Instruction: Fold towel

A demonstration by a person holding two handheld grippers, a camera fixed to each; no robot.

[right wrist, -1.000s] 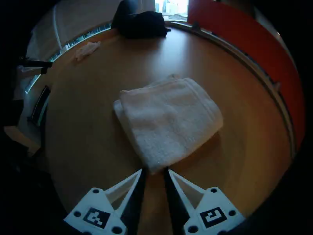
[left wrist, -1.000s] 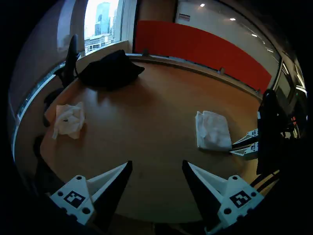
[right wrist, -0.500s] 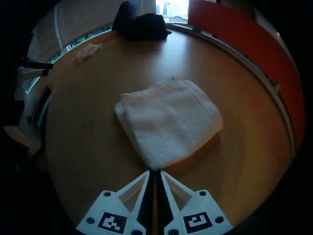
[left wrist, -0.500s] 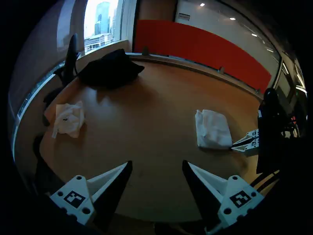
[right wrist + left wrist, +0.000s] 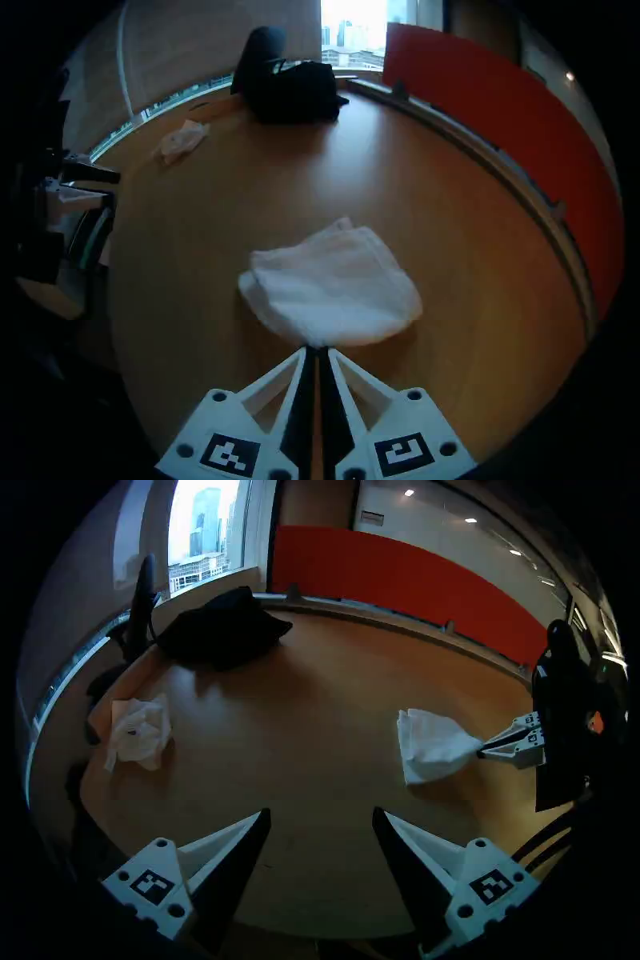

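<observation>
Since a moment ago the right gripper (image 5: 318, 350) has risen and carried the towel's near corner up with it. The towel (image 5: 332, 284) lay as a flat, squared fold before. It now sags into a rounded, tent-like shape below centre in the right gripper view, and its far part seems to rest on the table (image 5: 416, 184). In the left gripper view the towel (image 5: 428, 744) sits right of centre, pulled to a point where the right gripper (image 5: 483, 753) pinches it. A dark sleeve (image 5: 564, 720) rises behind at the right edge.

The white terry is soft and thick, and layered folds show along its left side. The right gripper's jaws are pressed together on the corner with no gap between them. The left gripper (image 5: 320, 810) hangs over the near table edge at the bottom of its view, jaws spread wide and holding nothing, just as before.

Bare wood (image 5: 304, 712) spreads broadly across the middle. A crumpled white cloth (image 5: 138, 732) lies well apart at centre left, near that side's rim. A black bag (image 5: 220, 628) sits at the upper left by the window (image 5: 204, 532). In the right gripper view the table's rim curves down the right side below a red panel (image 5: 512, 136), with open wood between it and the towel.
</observation>
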